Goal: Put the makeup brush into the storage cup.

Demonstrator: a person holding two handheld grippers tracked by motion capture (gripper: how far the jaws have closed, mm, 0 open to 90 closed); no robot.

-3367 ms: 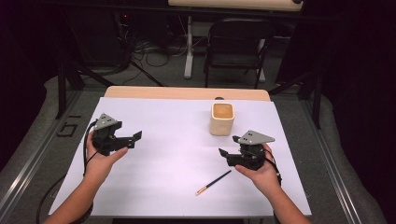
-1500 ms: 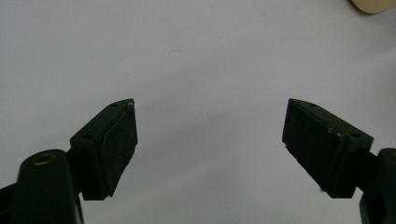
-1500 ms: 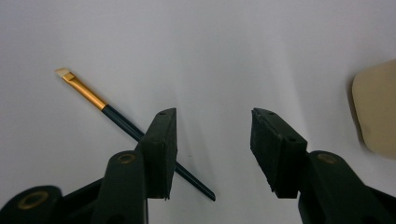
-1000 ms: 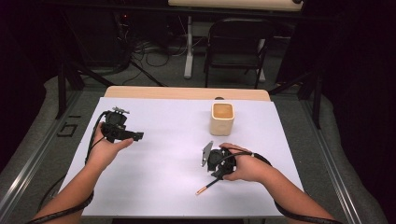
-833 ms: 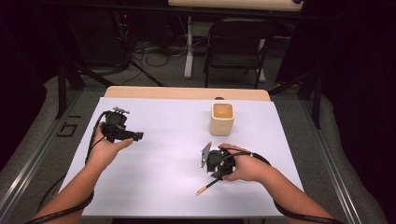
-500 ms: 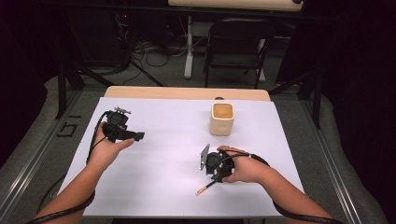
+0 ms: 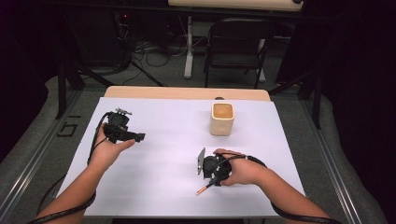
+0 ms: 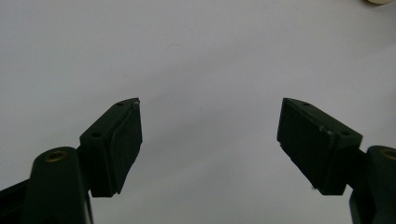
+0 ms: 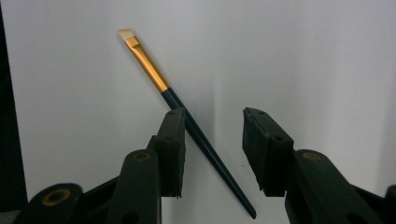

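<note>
A paintbrush [image 9: 187, 122] with a dark blue handle, gold ferrule and pale bristles lies flat on the white table. My right gripper [image 9: 212, 114] straddles its handle with the jaws apart. The left jaw's tip is at the handle and the other jaw stands clear, so nothing is clamped. In the high view the right gripper [image 7: 211, 179] points down at the front middle of the table, with the brush [image 7: 203, 189] poking out below it. My left gripper [image 7: 139, 136] hovers at the table's left, and its jaws [image 8: 210, 101] stand wide open over bare white surface.
A cream square cup [image 7: 222, 119] stands upright at the back right of the white table [image 7: 159, 182], well apart from both grippers. Its edge peeks into the left gripper view [image 8: 379, 2]. A black chair [image 7: 238, 44] and cables sit beyond the far edge.
Since the oldest frame my right hand has moved left and down over the brush, and my left hand has shifted farther back. In the last second the right gripper crept slightly left; the brush has not moved.
</note>
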